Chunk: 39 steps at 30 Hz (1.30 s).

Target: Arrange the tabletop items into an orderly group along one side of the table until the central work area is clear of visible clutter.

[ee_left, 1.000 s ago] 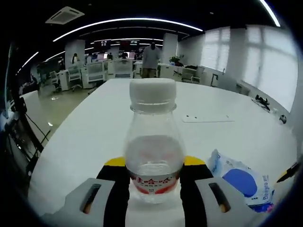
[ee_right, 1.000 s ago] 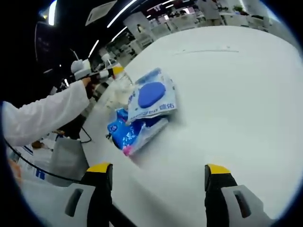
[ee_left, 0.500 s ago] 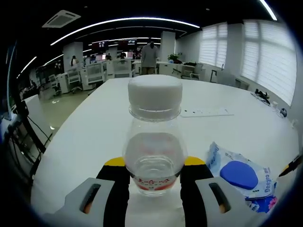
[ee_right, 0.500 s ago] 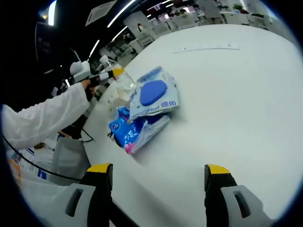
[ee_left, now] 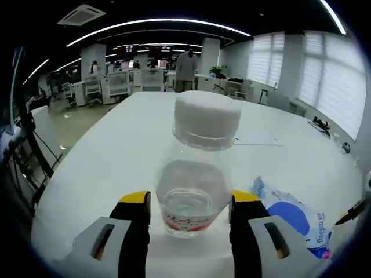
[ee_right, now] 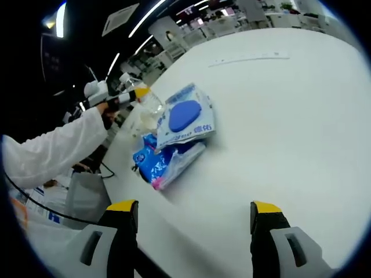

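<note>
**Bottle loosened between left jaws; wipe packs grouped at table edge**

Compared with the earlier pictures, the left gripper's [ee_left: 188, 202] jaws were found slightly farther apart, and the clear bottle [ee_left: 194, 174] between them was seen leaning to the right where it had stood upright. Narrow gaps were visible on both sides of the bottle, so the grip was recorded as let go rather than clenched. The bottle, white-capped, red-labelled and partly filled with clear liquid, was located on the white table [ee_left: 116, 150] near its edge. A wipes pack with a blue lid [ee_left: 293, 217] was noted just beside it, to the right.

From the right gripper view, the left gripper [ee_right: 124, 95] was observed at the end of a white sleeve [ee_right: 52, 150], with the bottle [ee_right: 148, 104] beside the wipes pack [ee_right: 185, 119] and a blue packet [ee_right: 159, 162] partly under that pack. The right gripper [ee_right: 194, 217] was recorded with jaws spread wide, nothing between them, over bare table [ee_right: 290, 116].
</note>
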Tool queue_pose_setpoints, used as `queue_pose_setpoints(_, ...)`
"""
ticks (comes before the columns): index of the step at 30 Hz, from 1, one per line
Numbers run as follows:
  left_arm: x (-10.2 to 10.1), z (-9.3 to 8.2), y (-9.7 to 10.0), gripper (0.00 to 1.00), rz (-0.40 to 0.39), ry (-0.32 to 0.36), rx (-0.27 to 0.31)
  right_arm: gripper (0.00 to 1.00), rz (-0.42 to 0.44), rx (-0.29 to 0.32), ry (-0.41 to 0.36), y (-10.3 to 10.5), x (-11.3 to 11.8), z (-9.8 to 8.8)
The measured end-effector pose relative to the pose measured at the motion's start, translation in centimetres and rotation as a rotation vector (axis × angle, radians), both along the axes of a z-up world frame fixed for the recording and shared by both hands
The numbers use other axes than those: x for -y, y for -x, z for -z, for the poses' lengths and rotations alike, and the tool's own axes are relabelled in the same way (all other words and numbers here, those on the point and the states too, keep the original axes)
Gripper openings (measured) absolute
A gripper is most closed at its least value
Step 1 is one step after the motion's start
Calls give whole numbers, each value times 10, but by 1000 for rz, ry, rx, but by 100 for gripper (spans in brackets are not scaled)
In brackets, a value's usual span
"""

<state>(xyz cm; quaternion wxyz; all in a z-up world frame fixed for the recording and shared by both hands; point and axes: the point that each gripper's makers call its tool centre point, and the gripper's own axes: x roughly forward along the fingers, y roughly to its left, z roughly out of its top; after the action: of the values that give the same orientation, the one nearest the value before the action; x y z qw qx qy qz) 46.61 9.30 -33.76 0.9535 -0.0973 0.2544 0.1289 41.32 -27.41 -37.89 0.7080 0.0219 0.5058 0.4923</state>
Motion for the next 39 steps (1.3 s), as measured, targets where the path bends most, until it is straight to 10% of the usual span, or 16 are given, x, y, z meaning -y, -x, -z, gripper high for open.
queue_pose_setpoints(13, 3, -11, 26, 78, 4, -31, 12, 80, 26, -9, -35, -1, -1, -7)
queue_pose_setpoints(39, 60, -8, 95, 74, -22, 9, 13, 77, 167, -67, -99, -15, 23, -13)
